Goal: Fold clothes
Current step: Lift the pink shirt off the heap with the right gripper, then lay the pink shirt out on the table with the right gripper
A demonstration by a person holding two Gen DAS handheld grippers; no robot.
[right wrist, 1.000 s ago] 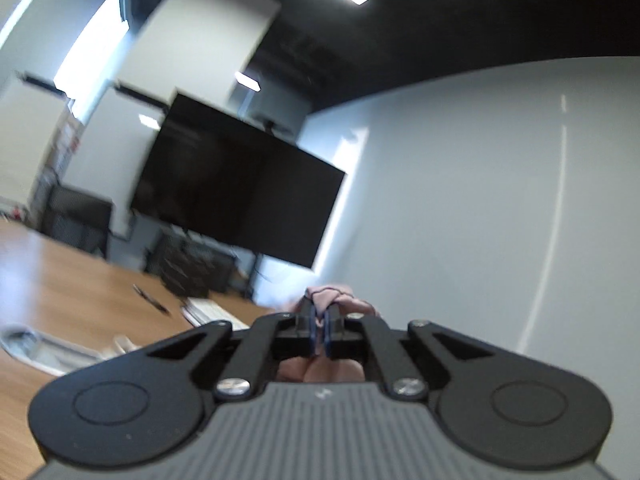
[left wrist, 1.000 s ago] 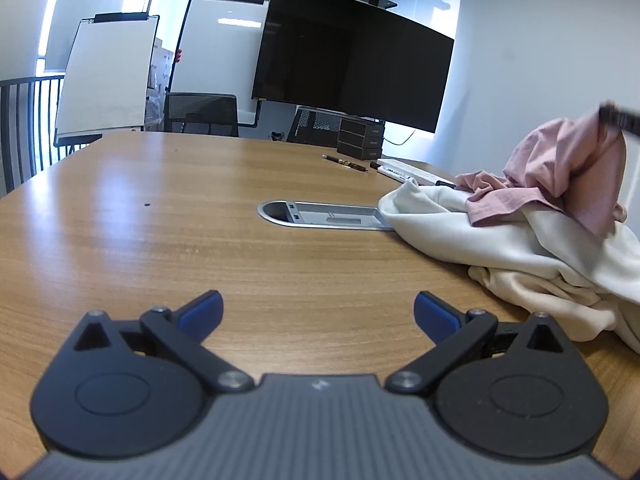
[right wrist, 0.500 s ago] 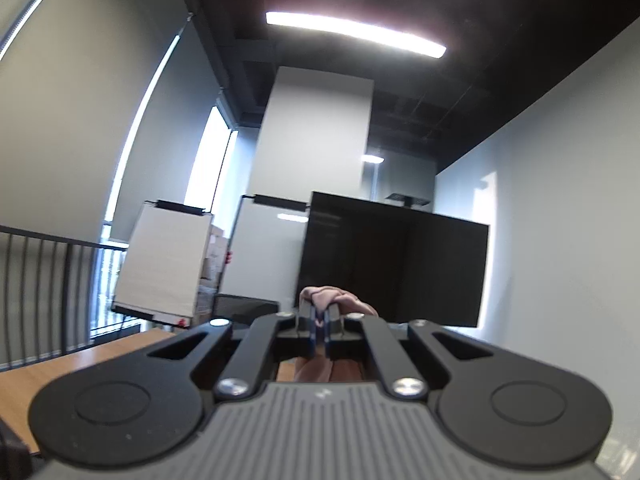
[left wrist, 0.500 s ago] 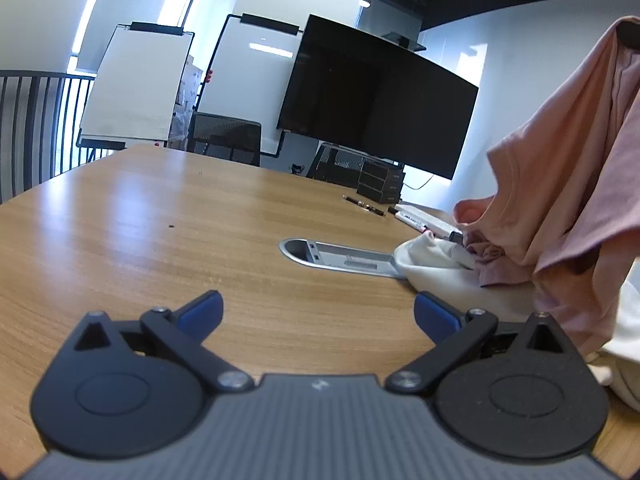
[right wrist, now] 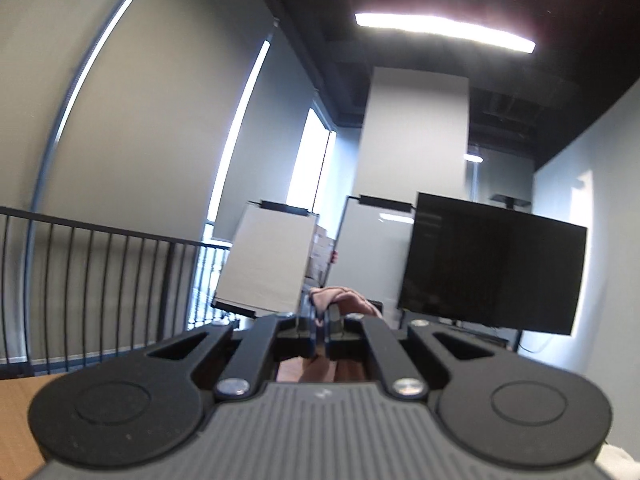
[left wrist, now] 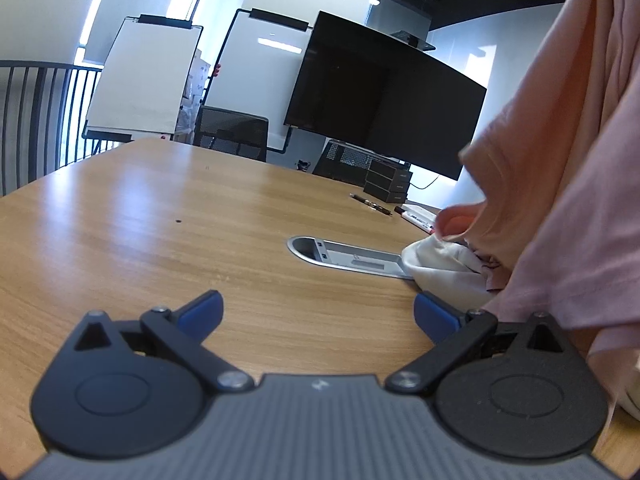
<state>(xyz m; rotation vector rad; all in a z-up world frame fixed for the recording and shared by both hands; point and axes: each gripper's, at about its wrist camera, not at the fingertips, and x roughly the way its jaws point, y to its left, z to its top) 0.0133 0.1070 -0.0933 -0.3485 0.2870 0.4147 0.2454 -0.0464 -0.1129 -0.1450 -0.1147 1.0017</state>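
- R gripper (right wrist: pixel 320 334): jaws clenched on a fold of pink garment (left wrist: pixel 568 184), which hangs high at right above table (left wrist: pixel 160 232).
- L gripper (left wrist: pixel 318 314): jaws spread wide, nothing between, low over table.
- Cream garment (left wrist: pixel 440 268) lies on table, overlapping end of metal cable tray (left wrist: pixel 344 258); tray's contents unclear.

Wooden conference table (left wrist: pixel 160 232), dark screen (left wrist: pixel 380 108), two whiteboards (left wrist: pixel 140 80), railing (right wrist: pixel 100 280), ceiling light (right wrist: pixel 444 32)

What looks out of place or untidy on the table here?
The cream garment lies crumpled, its edge draped over the metal cable hatch in the wooden table. Pens lie loose beyond it. Nothing looks spilled or damaged.
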